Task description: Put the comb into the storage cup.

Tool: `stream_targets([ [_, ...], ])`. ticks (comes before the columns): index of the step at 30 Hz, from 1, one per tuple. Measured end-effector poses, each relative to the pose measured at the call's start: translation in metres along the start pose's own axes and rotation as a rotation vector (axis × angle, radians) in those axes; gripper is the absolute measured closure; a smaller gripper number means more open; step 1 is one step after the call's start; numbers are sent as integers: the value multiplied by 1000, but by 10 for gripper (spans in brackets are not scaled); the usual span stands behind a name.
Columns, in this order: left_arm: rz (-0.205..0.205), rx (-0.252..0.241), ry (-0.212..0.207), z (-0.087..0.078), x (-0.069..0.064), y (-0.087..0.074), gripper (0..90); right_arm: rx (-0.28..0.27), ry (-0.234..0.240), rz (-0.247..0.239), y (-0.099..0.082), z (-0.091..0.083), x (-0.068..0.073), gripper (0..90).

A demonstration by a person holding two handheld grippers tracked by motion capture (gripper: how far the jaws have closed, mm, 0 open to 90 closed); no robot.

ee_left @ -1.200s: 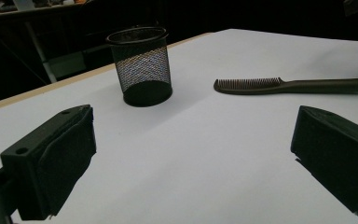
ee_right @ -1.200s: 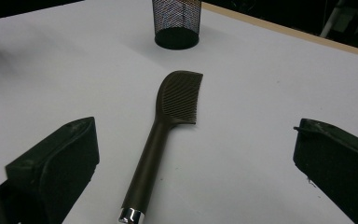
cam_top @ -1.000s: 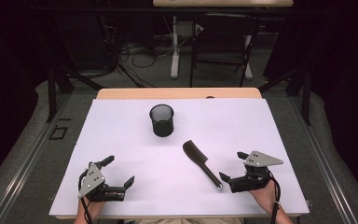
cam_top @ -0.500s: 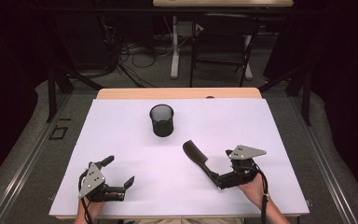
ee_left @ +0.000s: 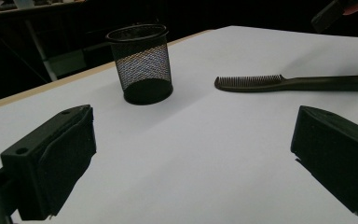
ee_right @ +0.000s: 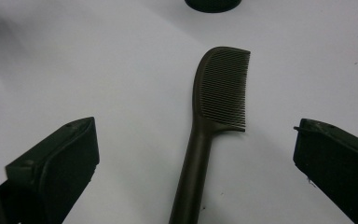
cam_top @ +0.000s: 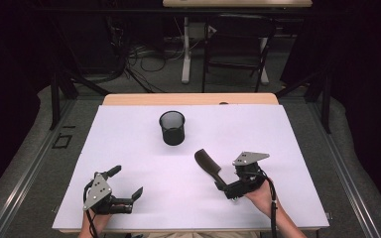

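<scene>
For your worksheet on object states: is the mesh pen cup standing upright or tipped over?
Upright. The mesh pen cup stands on its solid base on the white table cover, its round rim facing up.

Between the left hand-held gripper (ee_left: 191, 163)'s wide-apart jaws lies white tabletop (ee_left: 205, 154); beyond stand a black mesh cup (ee_left: 142, 63) and a dark comb (ee_left: 289, 82), apart.

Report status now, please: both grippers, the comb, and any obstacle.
Left gripper open, idle. Right gripper open, straddling comb handle, no grip yet. Comb flat on table. Mesh cup stands apart; nothing blocking.
</scene>
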State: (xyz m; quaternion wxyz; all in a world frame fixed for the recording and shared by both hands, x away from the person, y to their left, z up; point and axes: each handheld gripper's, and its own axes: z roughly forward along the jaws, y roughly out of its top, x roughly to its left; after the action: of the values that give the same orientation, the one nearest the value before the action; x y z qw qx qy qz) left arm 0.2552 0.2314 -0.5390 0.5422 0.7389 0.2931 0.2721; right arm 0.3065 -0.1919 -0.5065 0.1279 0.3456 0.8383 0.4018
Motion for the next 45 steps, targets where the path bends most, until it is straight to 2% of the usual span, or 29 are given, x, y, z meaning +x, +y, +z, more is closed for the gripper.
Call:
stream_targets([
  [1, -2, 0, -1, 0, 0, 0, 1, 11, 18, 3, 1, 3, 0, 0],
  [6, -1, 1, 0, 0, 0, 0, 1, 36, 24, 9, 5, 7, -1, 0],
  [20, -1, 11, 5, 1, 0, 0, 1, 107, 3, 26, 15, 14, -2, 0],
  [28, -4, 22, 5, 2, 0, -1, 1, 156, -21, 54, 23, 15, -5, 0],
  [38, -3, 25, 10, 3, -1, -1, 1, 232, -22, 32, 26, 23, 6, 0],
  [45, -4, 25, 13, 2, 0, -1, 2, 270, -24, 53, 27, 25, 10, 2],
])
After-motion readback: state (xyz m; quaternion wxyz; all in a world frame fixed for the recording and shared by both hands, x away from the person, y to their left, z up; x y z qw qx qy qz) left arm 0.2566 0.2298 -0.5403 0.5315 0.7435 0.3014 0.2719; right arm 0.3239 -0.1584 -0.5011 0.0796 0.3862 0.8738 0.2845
